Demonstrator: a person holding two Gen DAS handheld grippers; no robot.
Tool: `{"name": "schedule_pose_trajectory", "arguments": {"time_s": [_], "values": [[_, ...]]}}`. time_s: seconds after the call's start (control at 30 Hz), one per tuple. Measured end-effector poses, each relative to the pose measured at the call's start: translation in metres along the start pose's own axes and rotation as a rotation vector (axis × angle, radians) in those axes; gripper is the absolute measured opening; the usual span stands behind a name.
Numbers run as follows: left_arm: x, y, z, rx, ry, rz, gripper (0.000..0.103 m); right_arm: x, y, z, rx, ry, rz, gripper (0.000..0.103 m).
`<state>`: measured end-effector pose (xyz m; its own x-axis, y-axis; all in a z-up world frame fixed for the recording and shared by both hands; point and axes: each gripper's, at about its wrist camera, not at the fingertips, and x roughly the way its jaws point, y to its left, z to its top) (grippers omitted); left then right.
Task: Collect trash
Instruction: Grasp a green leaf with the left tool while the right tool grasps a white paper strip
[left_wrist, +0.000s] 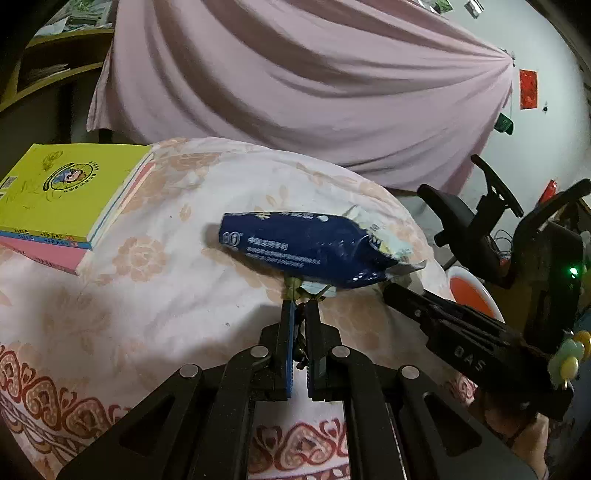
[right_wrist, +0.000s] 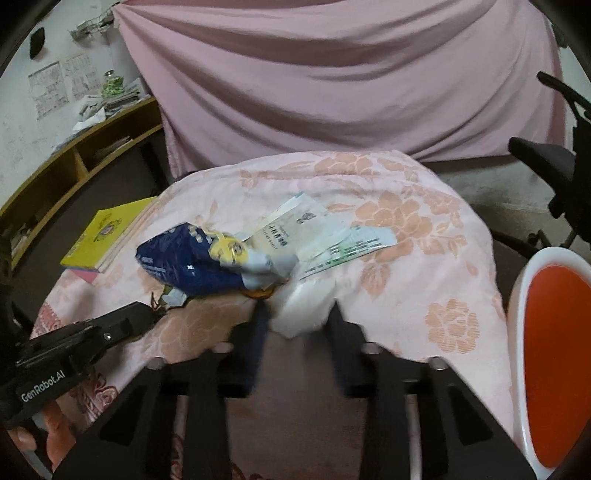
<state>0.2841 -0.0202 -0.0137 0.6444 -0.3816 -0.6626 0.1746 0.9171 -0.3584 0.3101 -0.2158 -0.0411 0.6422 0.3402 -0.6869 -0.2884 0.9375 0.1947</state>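
Step in hand: we are at the pick-up stage of collecting trash from the floral-clothed table.

Left gripper: jaws closed almost flat on a small olive-green scrap that pokes out just under the near edge of the blue wrapper.

Right gripper: blurred; jaws part-way in around a crumpled white tissue. We cannot tell whether the pads press on it.

Trash left on the cloth: the blue wrapper, torn at its yellow-and-white end, at the table's middle; printed paper slips fanned out behind it, touching it.

Next move, in our judgement: lift both catches clear and carry them to a bin; none is in view.

Other things: stacked yellow and pink books at the left edge, well apart from the trash; a white-and-orange chair at the right; pink drape behind.

Obstacles: the wrapper overhangs the left jaws and may drag along.
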Motion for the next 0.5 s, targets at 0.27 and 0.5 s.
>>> {"name": "schedule_pose_trajectory", "arguments": {"time_s": [0.27, 0.5], "values": [[-0.023, 0.001, -0.007, 0.007, -0.083, -0.046, 0.003, -0.018, -0.005, -0.007, 0.008, -0.051, 0.017, 0.010], [-0.029, -0.002, -0.009, 0.019, -0.086, -0.050, 0.003, -0.039, -0.010, -0.013, -0.001, -0.114, 0.018, 0.009]]}}
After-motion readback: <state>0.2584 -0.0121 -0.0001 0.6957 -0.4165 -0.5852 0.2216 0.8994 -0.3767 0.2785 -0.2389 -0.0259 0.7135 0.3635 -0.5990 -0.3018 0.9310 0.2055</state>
